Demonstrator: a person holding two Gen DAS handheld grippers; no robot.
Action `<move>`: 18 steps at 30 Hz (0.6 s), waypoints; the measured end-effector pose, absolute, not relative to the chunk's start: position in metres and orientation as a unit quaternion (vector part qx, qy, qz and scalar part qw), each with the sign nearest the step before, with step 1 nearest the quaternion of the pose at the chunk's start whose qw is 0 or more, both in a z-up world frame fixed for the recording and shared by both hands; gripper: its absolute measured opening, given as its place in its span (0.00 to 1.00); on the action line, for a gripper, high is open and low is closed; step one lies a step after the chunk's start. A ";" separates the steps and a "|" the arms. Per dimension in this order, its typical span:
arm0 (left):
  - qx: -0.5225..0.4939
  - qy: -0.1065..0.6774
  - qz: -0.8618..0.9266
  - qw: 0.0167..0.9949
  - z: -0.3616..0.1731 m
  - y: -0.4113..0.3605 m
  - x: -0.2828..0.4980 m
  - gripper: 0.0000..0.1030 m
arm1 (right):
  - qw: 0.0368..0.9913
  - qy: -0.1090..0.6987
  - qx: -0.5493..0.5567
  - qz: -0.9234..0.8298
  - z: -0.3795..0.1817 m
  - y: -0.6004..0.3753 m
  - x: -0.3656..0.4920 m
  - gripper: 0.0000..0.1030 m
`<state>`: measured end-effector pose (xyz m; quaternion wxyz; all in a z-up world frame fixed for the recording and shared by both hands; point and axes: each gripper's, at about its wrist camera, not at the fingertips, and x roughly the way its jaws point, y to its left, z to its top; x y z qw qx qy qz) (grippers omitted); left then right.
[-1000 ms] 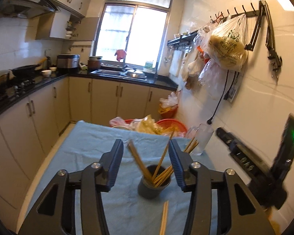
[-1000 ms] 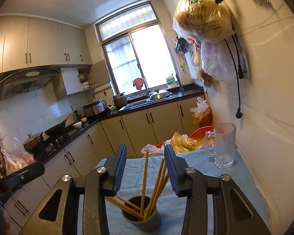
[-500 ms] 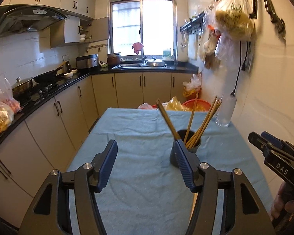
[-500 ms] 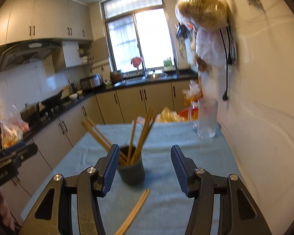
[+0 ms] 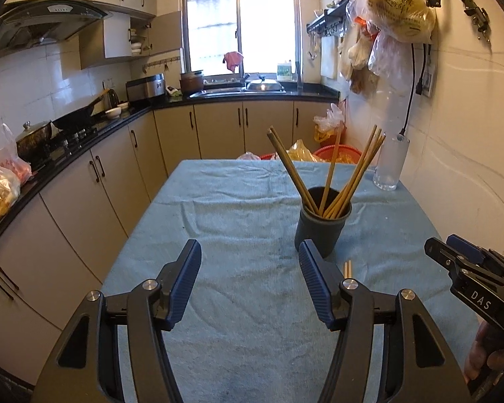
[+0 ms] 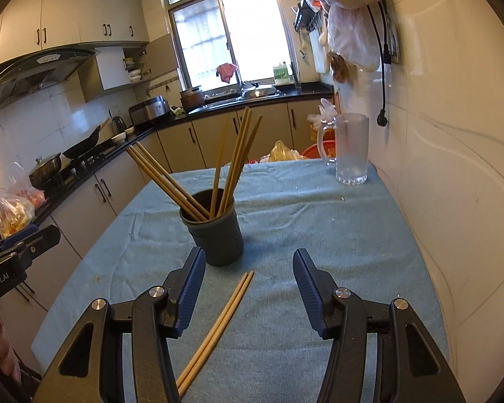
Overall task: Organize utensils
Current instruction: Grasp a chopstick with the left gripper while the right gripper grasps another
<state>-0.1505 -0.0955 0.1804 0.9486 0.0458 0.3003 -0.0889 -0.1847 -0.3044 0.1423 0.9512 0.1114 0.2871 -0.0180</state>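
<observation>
Here both claws stand spread and empty: the left gripper (image 5: 250, 282) and the right gripper (image 6: 248, 282). 2 loose chopsticks (image 6: 218, 325) lie on the blue cloth (image 6: 319, 221) beside the dark cup (image 6: 215, 231) holding more chopsticks.

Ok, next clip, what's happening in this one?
A person is tidying chopsticks on a table covered with a blue cloth. Most chopsticks already stand in the dark grey holder cup. One loose pair of chopsticks lies on the cloth in front of it. The right hand-held gripper hangs open over that pair; the left hand-held gripper is open and empty too. Nothing is held.
</observation>
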 end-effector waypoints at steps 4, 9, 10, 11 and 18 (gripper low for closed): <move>0.041 0.322 -0.106 0.940 0.167 -0.099 -0.140 0.59 | 0.946 0.303 0.112 -0.020 0.134 -0.307 -0.180 0.58; 0.036 0.383 -0.166 0.908 0.124 -0.113 -0.121 0.59 | 0.928 0.358 0.105 -0.006 0.106 -0.310 -0.173 0.58; 0.038 0.395 -0.177 0.901 0.114 -0.118 -0.118 0.59 | 0.922 0.373 0.107 0.006 0.097 -0.310 -0.171 0.58; 0.043 0.412 -0.193 0.890 0.101 -0.125 -0.114 0.59 | 0.917 0.384 0.108 0.014 0.089 -0.311 -0.171 0.58; 0.048 0.479 -0.258 0.838 0.043 -0.162 -0.104 0.37 | 0.896 0.424 0.126 0.041 0.049 -0.311 -0.171 0.58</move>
